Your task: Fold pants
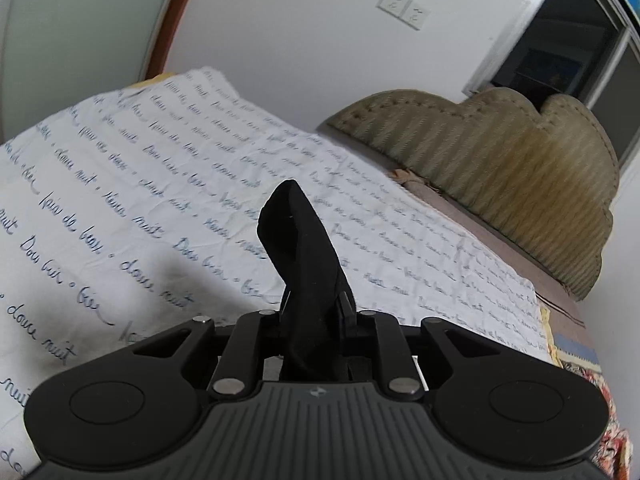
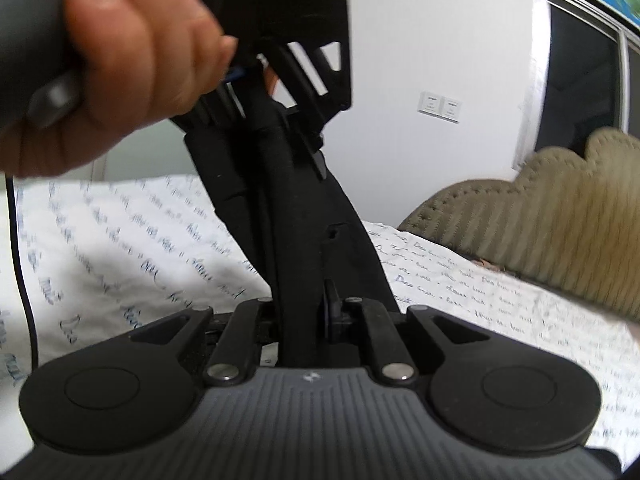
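Note:
The black pants (image 1: 300, 240) rise as a bunched strip from between the closed jaws of my left gripper (image 1: 316, 312), held up above the bed. In the right wrist view, my right gripper (image 2: 316, 312) is shut on the same black pants (image 2: 304, 232). From there the cloth runs tight up to the left gripper (image 2: 280, 124), which a hand (image 2: 132, 60) holds at the upper left. Both grippers are close together and off the bed. Cloth hides the fingertips of each.
A white sheet with blue handwriting print (image 1: 120, 184) covers the bed below. An olive padded headboard (image 1: 500, 168) runs along the right, by a window (image 1: 580, 40). Wall sockets (image 1: 404, 8) are on the far wall. A black cable (image 2: 20, 260) hangs at the left.

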`<action>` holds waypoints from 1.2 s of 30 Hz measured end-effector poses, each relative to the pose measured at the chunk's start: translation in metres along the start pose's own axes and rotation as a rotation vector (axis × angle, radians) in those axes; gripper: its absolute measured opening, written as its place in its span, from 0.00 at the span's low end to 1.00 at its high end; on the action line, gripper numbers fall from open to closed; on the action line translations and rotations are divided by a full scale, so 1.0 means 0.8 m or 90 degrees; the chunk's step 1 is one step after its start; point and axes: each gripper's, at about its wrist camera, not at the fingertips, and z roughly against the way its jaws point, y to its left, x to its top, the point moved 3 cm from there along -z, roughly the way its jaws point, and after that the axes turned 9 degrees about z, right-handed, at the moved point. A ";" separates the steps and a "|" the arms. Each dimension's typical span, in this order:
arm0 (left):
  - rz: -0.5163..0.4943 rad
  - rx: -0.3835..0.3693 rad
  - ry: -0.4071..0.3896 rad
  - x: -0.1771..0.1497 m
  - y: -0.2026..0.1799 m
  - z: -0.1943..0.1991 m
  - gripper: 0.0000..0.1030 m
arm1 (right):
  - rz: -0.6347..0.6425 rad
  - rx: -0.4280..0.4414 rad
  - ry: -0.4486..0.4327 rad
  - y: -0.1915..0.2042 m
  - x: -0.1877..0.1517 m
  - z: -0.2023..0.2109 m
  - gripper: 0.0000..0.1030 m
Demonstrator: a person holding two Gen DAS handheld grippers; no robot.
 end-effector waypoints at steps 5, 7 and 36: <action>-0.050 -0.011 -0.008 -0.029 -0.057 0.005 0.16 | -0.071 -0.015 -0.015 -0.043 -0.016 0.024 0.10; -0.074 -0.016 -0.010 -0.043 -0.082 0.003 0.16 | -0.094 -0.025 -0.019 -0.061 -0.025 0.036 0.10; -0.391 -0.064 0.149 -0.314 -0.304 -0.102 0.21 | -0.572 -0.056 0.025 -0.238 -0.262 0.131 0.12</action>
